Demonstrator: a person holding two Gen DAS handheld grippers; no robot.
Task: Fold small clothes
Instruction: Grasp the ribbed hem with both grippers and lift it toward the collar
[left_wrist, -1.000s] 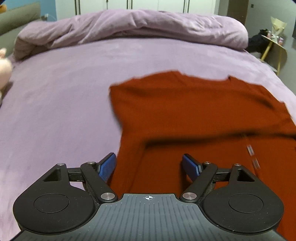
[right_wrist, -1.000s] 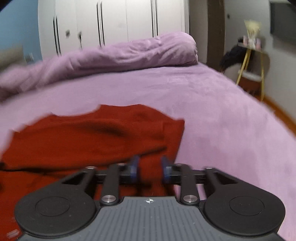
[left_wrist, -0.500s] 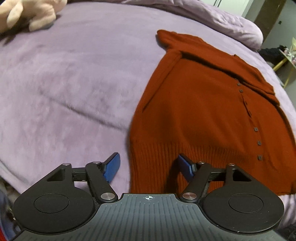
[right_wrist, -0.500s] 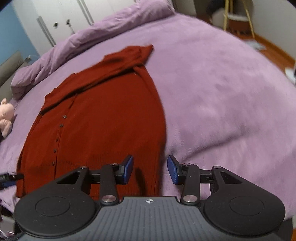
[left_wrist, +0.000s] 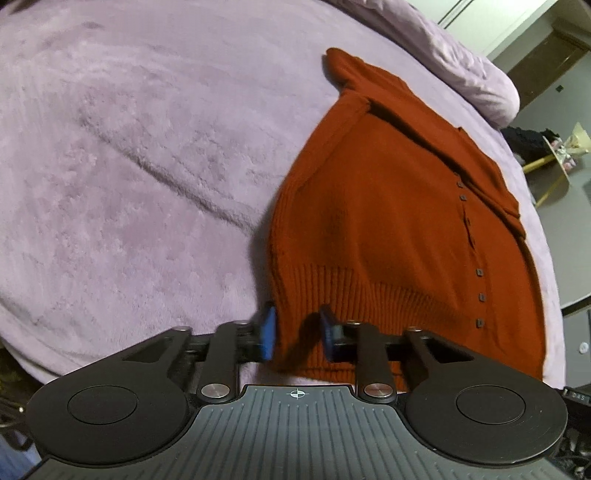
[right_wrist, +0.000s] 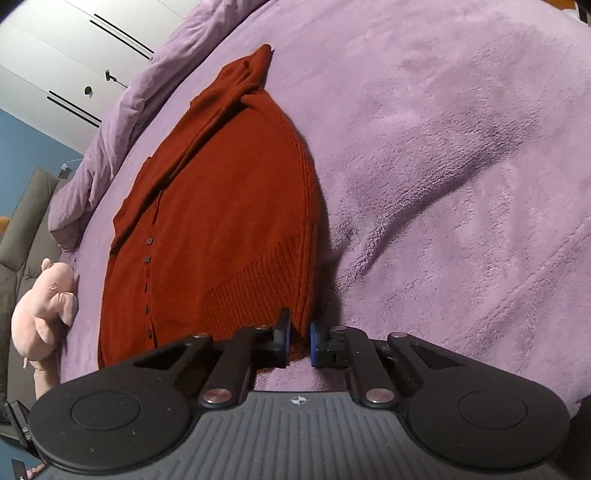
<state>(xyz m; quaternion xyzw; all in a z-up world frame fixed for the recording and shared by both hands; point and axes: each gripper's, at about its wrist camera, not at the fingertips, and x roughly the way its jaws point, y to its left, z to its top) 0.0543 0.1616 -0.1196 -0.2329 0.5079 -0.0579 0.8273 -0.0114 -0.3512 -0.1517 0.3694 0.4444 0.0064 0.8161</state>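
Observation:
A rust-red knitted cardigan (left_wrist: 388, 206) with a row of small buttons lies flat on the purple bed, its sleeves folded across the top. It also shows in the right wrist view (right_wrist: 229, 221). My left gripper (left_wrist: 296, 334) is at the left corner of the ribbed hem; its blue pads stand a little apart with the hem between them. My right gripper (right_wrist: 300, 339) is at the right corner of the hem, its pads nearly together with the fabric edge pinched between them.
The purple fleece blanket (left_wrist: 129, 166) covers the bed. A rumpled purple duvet (right_wrist: 122, 122) lies at the far end. A pink plush pig (right_wrist: 44, 314) sits left of the cardigan. A small side table (left_wrist: 557, 162) stands beyond the bed, and a grey sofa (right_wrist: 26, 229) to the left.
Both grippers have moved in onto the hem corners and narrowed. The right gripper has closed on the right corner. The left gripper's gap has shrunk around the left corner.

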